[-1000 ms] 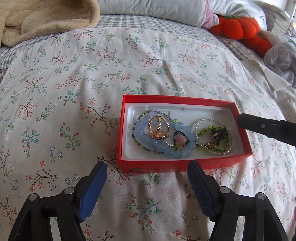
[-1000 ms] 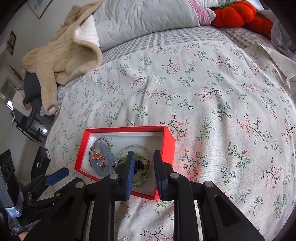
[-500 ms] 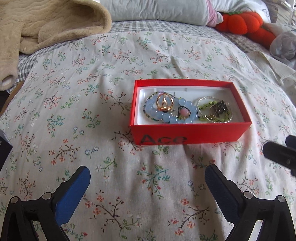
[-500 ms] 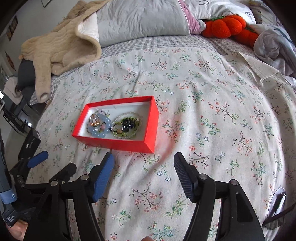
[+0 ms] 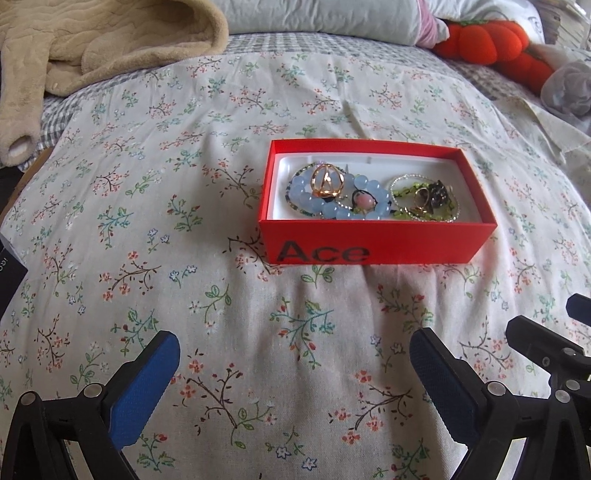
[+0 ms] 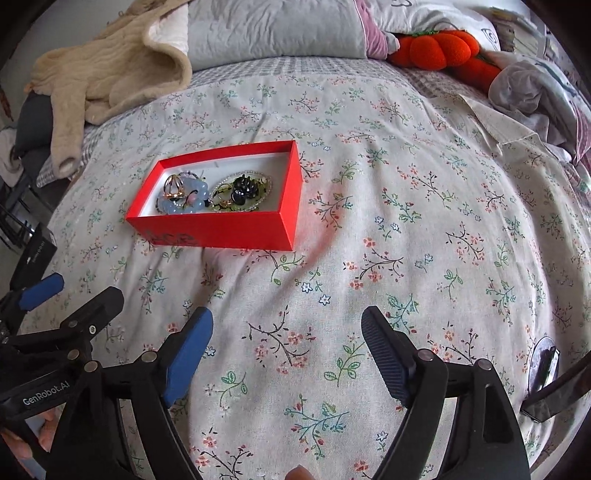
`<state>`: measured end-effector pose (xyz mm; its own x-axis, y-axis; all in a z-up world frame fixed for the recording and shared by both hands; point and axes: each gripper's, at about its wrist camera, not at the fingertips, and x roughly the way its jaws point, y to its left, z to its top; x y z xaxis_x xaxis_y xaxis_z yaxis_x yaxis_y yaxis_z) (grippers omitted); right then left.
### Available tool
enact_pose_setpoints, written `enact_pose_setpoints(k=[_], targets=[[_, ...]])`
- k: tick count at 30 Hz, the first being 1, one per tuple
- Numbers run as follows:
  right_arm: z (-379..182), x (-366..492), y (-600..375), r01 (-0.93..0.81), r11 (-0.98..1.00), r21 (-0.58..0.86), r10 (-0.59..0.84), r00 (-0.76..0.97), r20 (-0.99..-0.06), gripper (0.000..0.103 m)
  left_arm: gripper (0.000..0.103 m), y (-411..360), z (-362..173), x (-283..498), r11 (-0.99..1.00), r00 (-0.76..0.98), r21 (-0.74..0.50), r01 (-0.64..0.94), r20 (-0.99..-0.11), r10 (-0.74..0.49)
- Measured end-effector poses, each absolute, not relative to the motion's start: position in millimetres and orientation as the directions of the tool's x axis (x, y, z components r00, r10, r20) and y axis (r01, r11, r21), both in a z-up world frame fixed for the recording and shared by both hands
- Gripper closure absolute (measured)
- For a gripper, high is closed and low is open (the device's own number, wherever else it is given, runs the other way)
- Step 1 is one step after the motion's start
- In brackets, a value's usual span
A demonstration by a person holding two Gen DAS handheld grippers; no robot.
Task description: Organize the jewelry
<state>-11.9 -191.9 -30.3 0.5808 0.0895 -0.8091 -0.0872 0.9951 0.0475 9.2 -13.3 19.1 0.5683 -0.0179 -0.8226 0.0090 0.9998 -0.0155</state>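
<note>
A red box marked "Ace" sits on the floral bedspread; it also shows in the right wrist view. Inside lie a blue bead bracelet, a gold ring, a pink-stone ring, a green bead bracelet and a dark clip. My left gripper is open and empty, well short of the box. My right gripper is open and empty, to the front right of the box.
A beige fleece garment lies at the back left. Grey pillows and an orange plush pumpkin lie at the back. Crumpled clothes are at the right. A dark box stands at the bed's left edge.
Both grippers have pulled back from the box and opened wide. The right gripper was nearly shut over the box a second ago and now is open and away from it.
</note>
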Motion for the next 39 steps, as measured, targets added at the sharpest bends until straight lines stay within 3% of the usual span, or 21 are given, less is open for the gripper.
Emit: enact_pose_setpoints(k=[39], targets=[[-31.8,-7.1,-191.0,-0.075,0.996,0.048,0.082,0.571,-0.817,0.018,0.001,-11.3,11.6,13.3,1.000,0.543,-0.003,0.015,-0.840,-0.011]])
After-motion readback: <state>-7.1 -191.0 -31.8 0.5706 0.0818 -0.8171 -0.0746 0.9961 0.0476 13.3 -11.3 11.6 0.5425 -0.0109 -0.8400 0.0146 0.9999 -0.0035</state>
